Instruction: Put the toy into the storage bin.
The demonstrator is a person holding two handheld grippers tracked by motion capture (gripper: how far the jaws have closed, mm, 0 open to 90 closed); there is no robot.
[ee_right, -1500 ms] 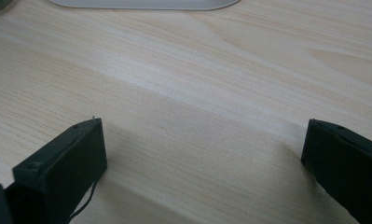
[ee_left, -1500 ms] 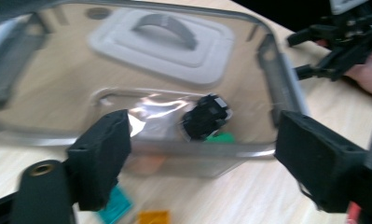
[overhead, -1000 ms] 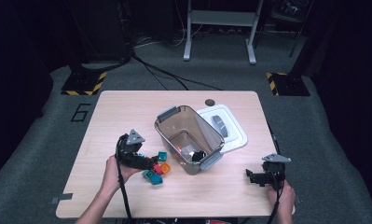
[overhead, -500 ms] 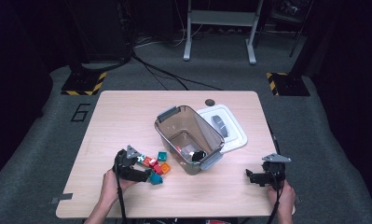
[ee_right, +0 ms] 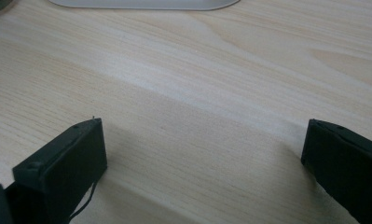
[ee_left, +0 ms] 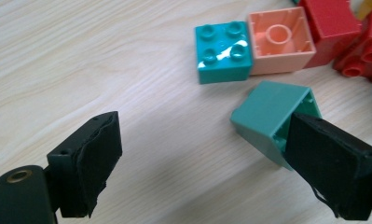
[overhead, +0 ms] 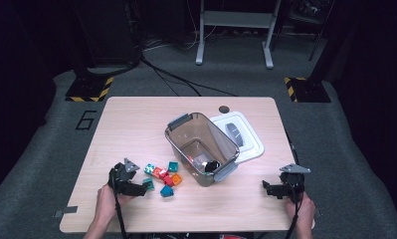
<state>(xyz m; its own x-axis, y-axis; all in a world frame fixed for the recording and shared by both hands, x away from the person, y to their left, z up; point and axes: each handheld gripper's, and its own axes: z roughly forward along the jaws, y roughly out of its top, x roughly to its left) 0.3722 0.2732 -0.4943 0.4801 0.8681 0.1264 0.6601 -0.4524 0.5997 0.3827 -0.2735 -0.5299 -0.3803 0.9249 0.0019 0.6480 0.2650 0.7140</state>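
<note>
A: Where's the block the left gripper [ee_left: 200, 172] is after?

B: It's the green block [ee_left: 272, 114], lying tipped on its side on the table [overhead: 136, 124], at the near edge of the pile of blocks just left of the clear bin [overhead: 202, 147]. One black pad stands right against its lower corner; whether it touches I can't tell. The other pad is well apart over bare wood.

A: So nothing's gripped yet?

B: No. The jaws have just been closing slightly but stand wide, with the block at 1 side of the gap. The right gripper [ee_right: 202, 158] is spread open too, over bare table near the white lid [overhead: 243, 137].

A: How will the block handle?

B: I'd judge it light, hollow, stiff plastic. The smooth walls may slip or skate sideways. Best squeezed across 2 flat opposite faces, centred between the pads, not by a corner.
</note>
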